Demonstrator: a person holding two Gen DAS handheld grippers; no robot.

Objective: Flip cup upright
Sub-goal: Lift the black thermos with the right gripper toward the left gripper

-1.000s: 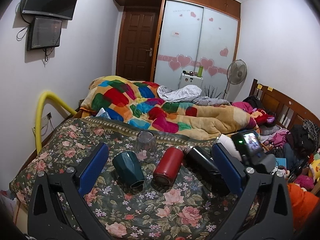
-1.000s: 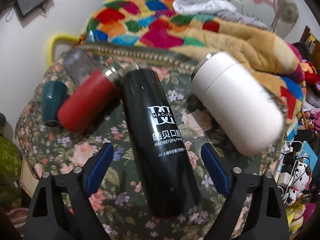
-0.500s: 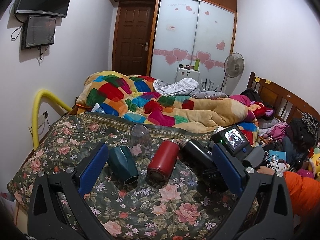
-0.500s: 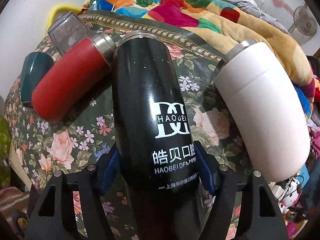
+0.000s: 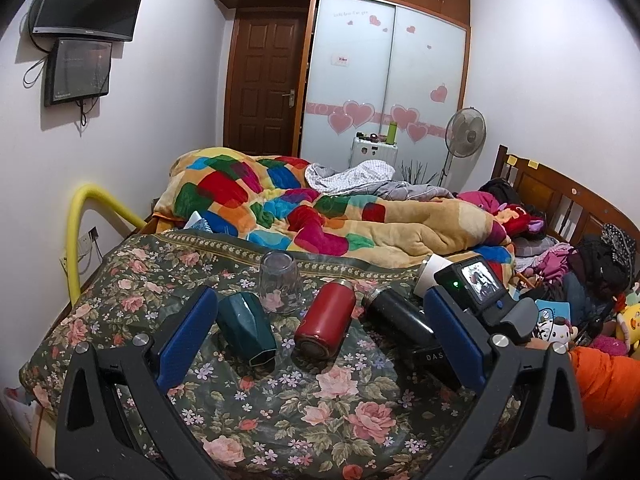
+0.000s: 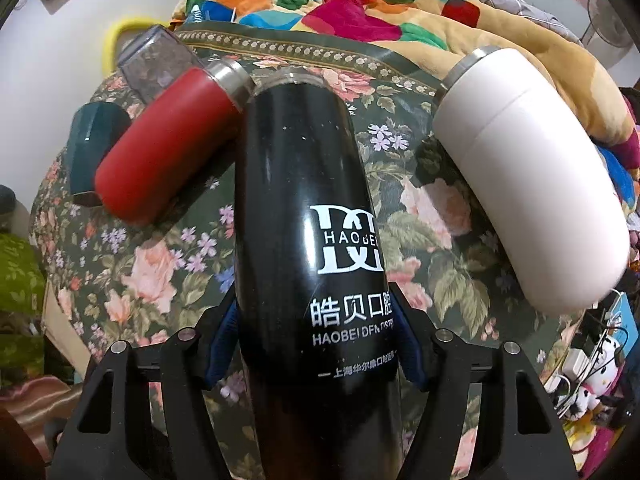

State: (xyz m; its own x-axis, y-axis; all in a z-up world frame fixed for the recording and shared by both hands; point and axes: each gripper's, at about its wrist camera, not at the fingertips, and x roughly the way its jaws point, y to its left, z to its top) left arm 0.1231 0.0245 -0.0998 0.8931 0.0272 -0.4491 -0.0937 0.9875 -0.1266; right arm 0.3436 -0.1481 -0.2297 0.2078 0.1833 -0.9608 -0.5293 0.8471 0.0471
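2 blue pads of the right gripper [image 6: 314, 350] press against the sides of the black flask [image 6: 308, 216], one on its left flank and one on its right, low on the body near the printed white lettering, so the fingers are clamped on it. That flask lies on its side on the floral bedspread [image 6: 160, 272], its steel-rimmed mouth pointing to the far side, and its base end runs down between the gripper's arms toward the camera. Just left of it lies the red flask [image 6: 160, 152], also on its side, its steel collar touching or nearly touching the black flask's far end. Further left sits the dark green cup [image 6: 94, 148], and beyond the red flask a clear glass [image 6: 154, 60], inverted with its base up. To the right, apart from the black flask, the white flask [image 6: 532, 184] lies on its side with its steel rim to the far side. In the left wrist view the left gripper [image 5: 320, 344] is spread wide, its 2 blue pads well apart and gripping nothing, hovering near the front of the bedspread [image 5: 280, 400]. Between those pads appear the green cup [image 5: 248, 328] on its side, the red flask [image 5: 326, 322] and the black flask [image 5: 400, 322], with the clear glass [image 5: 279, 284] just behind. The right gripper's camera unit [image 5: 478, 294] shows at the right, and a patchwork quilt [image 5: 304, 208] is heaped at the far side of the bed.
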